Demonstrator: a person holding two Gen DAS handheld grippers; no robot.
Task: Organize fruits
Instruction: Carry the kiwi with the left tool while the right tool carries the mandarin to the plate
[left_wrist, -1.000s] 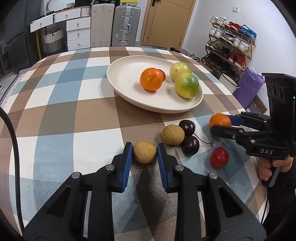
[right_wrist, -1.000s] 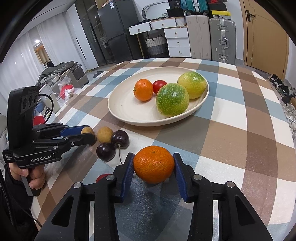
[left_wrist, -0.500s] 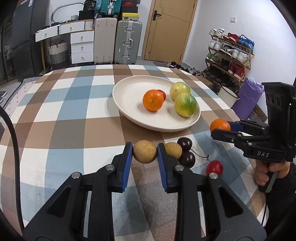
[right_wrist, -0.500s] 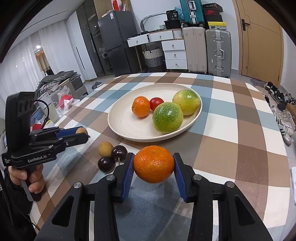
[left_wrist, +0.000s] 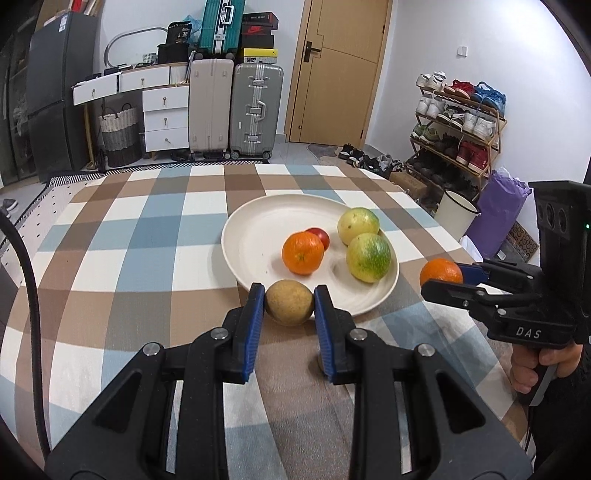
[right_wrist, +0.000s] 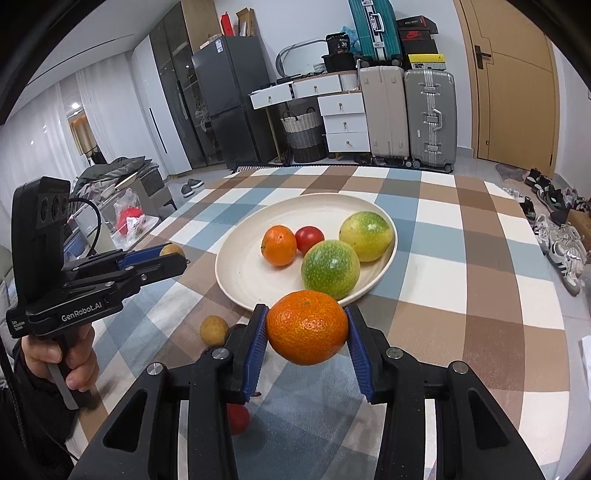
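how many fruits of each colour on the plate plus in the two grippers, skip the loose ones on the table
orange: 2, plate orange on the plate, held orange in the right gripper
green-yellow: 2, front green fruit, back green fruit
red: 1, red fruit
tan: 1, tan fruit in the left gripper
total: 6

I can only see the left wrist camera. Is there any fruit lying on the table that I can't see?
Observer: Yes. A loose brown fruit lies on the tablecloth, just in front of the plate.
Child: Anything else down there?
Observer: A red fruit lies on the cloth beneath the right gripper, mostly hidden by it.
Child: How is the right one holding the orange?
Observer: Both blue pads of its jaws press the sides of the orange, which is lifted off the cloth.
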